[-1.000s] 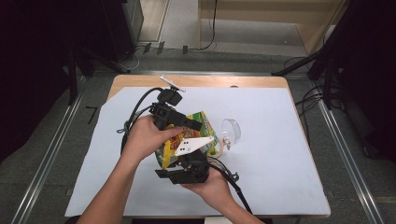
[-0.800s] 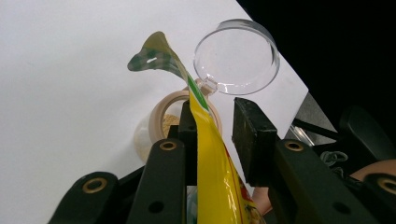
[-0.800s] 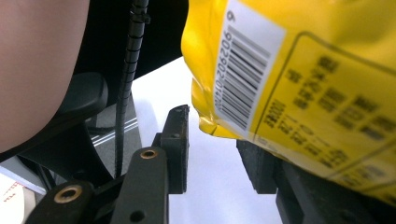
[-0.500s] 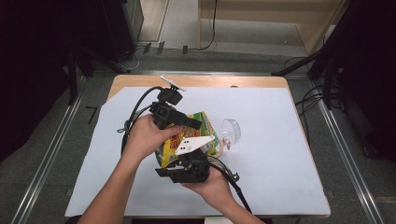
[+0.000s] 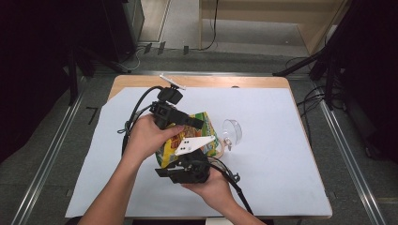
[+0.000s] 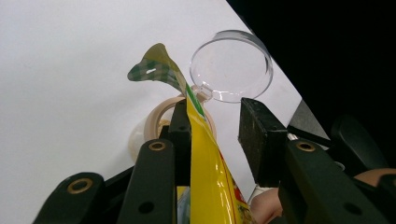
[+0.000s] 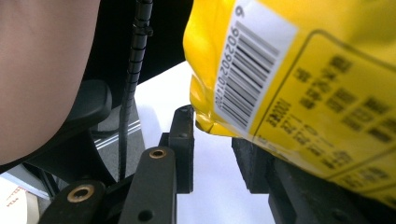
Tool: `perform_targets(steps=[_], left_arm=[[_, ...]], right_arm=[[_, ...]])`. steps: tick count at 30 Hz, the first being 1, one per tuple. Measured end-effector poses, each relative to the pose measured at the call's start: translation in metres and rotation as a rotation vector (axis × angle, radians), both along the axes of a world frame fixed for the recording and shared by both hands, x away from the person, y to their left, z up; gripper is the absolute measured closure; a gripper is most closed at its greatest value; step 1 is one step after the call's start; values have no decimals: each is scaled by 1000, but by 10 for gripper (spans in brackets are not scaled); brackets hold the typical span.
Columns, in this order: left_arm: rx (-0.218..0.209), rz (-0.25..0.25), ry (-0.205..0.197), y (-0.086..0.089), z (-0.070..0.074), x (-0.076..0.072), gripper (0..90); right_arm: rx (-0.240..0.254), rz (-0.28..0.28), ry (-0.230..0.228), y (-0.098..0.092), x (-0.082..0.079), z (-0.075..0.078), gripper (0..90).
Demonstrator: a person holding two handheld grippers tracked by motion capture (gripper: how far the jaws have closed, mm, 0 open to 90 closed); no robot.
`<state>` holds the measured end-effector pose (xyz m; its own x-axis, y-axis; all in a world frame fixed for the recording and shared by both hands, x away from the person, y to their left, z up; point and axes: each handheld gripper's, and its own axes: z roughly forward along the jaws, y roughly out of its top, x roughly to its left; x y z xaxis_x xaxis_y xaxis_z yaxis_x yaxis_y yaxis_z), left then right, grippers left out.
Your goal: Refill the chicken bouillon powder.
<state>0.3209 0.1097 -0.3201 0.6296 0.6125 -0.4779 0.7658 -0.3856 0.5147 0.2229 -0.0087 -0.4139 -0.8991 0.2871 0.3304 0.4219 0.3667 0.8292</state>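
A: How do the tongs stand?

B: In its own view, the left gripper (image 6: 215, 126) has the yellow snack bag (image 6: 210, 172) standing between its 2 jaws. The bag's sealed edge lies flat against the jaw at 9 o'clock, while a clear gap separates it from the jaw at 3 o'clock. So the jaws are partly parted, with no pinch on the bag; they have just been opening a little.

A: And the right one?

B: The right gripper (image 7: 212, 149) also stands partly parted, its jaws having just been closing a little. The bag's barcode corner (image 7: 254, 74) hangs above the gap and rests over the jaw at 3 o'clock. Whether that jaw presses it, I cannot tell; the view is too close.

A: Where is the bag on the table?

B: Seen from above, the bag (image 5: 199, 129) sits near the middle of the white sheet (image 5: 281, 154), between the left hand (image 5: 148, 138) at 10 o'clock and the right hand (image 5: 211, 187) at 6 o'clock.

A: Anything beside it?

B: A clear round lid (image 5: 233, 131) lies at 3 o'clock of the bag, hinged to a pale tub (image 6: 154, 123) just behind the bag.
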Motion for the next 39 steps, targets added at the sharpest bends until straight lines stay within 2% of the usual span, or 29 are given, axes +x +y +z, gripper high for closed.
perform_targets(steps=[13,21,27,33,39], left_arm=[[7,-2,-7,0,-1,1,683],[3,-8,-4,-1,-1,0,690],[4,-6,-2,-1,-2,1,700],[6,-9,0,-2,-2,3,738],[0,-11,5,-2,-3,3,727]], right_arm=[[-3,9,-1,2,-2,0,709],[-10,5,-28,2,-2,-2,718],[-10,5,-30,2,-2,-2,723],[-5,-1,-26,0,0,-3,765],[-3,-1,-24,0,1,-3,768]])
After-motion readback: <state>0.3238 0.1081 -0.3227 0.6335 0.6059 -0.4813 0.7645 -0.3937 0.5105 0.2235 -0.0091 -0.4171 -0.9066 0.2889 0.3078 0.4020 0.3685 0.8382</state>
